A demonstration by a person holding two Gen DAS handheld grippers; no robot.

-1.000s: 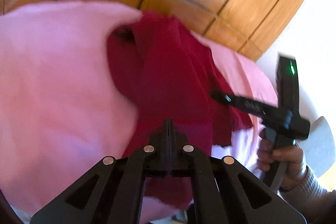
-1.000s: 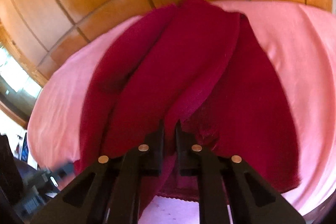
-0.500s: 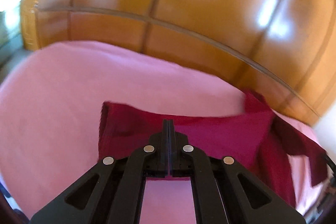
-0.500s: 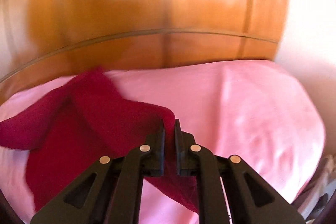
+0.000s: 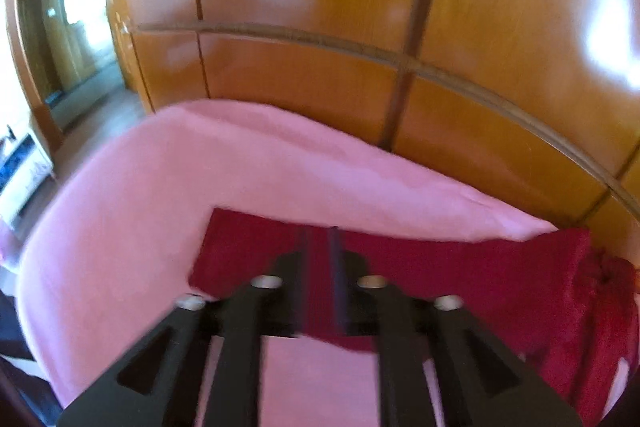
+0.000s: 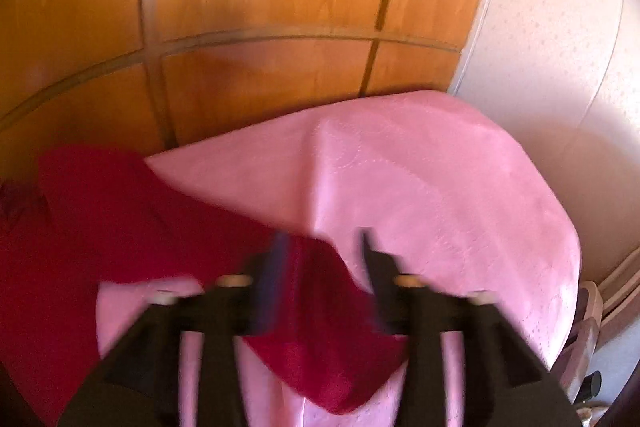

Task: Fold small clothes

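Left wrist view
Left gripper (image 5: 320, 247): your fingers (image 5: 340, 267) stand a narrow gap apart and are opening; both are smeared by motion.
Between the fingers: the cloth (image 5: 460, 279) shows in the gap, but the pads do not look pressed on it.
Cloth: a dark red garment lying on the bed (image 5: 160, 207), spread from just left of your fingers across to the right edge of the picture, where it bunches up.
Cloth edge: the far edge runs fairly straight; the near edge lies right at your fingertips.
Bed: covered in a pink sheet, with bare sheet to the left of the cloth and below it, between the gripper's arms.
Wardrobe (image 5: 320, 27): glossy wooden panels stand behind the bed.
Doorway (image 5: 80, 7): bright, at far left.

Right wrist view
Right gripper (image 6: 320, 247): your fingers (image 6: 370, 267) stand wide and are opening; they are blurred.
Between the fingers: a corner of the cloth (image 6: 140, 227) lies in the gap on the sheet, and the pads are clear of it.
Cloth: it runs from the left edge down to that corner under your gripper, with a rounded flap reaching toward the bottom of the picture.
Bed (image 6: 440, 187): pink quilted cover, bare to the right of the cloth.
Wardrobe (image 6: 280, 7): the same wooden panels behind.
Wall (image 6: 560, 67): pale, at right.
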